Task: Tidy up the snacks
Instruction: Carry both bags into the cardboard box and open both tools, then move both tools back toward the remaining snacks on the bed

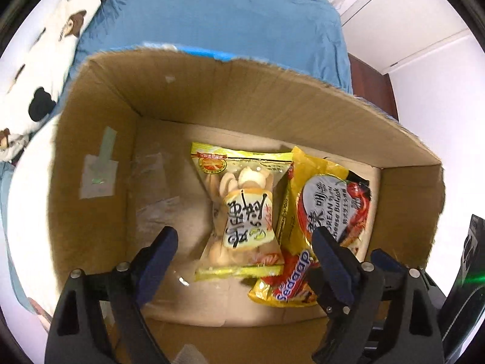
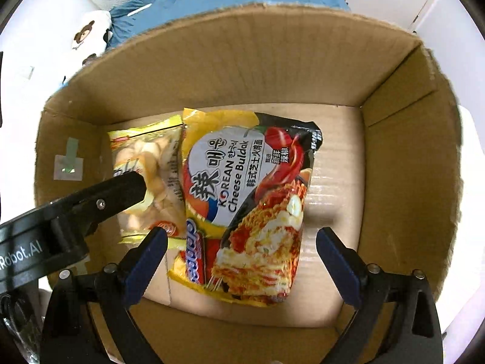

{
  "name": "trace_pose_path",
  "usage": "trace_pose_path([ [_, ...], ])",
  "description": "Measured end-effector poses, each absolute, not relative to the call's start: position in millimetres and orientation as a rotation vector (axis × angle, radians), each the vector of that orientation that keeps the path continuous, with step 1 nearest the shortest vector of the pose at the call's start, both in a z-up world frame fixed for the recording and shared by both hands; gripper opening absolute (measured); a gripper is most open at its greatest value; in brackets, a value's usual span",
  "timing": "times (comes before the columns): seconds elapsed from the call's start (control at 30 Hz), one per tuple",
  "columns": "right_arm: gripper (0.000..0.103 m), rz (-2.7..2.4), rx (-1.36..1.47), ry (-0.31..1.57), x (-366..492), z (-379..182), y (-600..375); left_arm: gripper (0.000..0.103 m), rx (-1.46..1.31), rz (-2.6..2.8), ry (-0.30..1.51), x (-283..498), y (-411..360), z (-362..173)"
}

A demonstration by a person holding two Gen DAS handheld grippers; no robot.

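Two snack bags lie flat on the floor of the cardboard box (image 2: 248, 60), side by side and touching. The noodle packet (image 2: 245, 200) and the clear cracker bag (image 1: 242, 209) both run long from near wall to far wall. The noodle packet covers the cracker bag's edge. Left claw (image 1: 245, 242) and right claw (image 2: 242, 242) are both spread wide, holding nothing.

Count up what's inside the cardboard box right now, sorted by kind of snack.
Instant noodle packs: 1, the Korean Cheese Buldak pack
Clear bags of crackers with yellow trim: 1, the cracker bag
Total: 2, lying side by side on the floor of the cardboard box
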State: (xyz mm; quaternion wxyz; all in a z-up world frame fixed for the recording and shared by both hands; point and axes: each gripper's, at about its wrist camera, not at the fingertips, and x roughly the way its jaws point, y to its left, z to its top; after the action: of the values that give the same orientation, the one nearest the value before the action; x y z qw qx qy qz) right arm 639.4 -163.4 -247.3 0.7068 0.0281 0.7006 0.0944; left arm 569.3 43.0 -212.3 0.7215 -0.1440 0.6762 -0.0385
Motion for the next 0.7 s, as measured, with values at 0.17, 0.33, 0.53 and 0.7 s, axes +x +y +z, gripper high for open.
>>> trace_pose_path([
  [0.17, 0.1, 0.214, 0.075, 1.49, 612.8, -214.4, -163.7, 0.09, -0.274, -0.088, 1.405, 543.5, 44.7, -177.3],
  [0.33, 0.1, 0.219, 0.11, 1.419, 584.0, -173.0, -175.3, 0.09, -0.252, -0.085, 1.321, 516.5, 49.3, -143.9],
  [0.53, 0.1, 0.231, 0.173, 1.361, 536.1, -137.7, -184.5, 0.09, -0.295, -0.067, 1.238, 457.7, 66.3, -112.0],
  [0.7, 0.1, 0.251, 0.216, 1.366, 483.3, -147.2, -186.5, 0.09, -0.3, -0.021, 1.196, 397.5, 78.0, -105.4],
])
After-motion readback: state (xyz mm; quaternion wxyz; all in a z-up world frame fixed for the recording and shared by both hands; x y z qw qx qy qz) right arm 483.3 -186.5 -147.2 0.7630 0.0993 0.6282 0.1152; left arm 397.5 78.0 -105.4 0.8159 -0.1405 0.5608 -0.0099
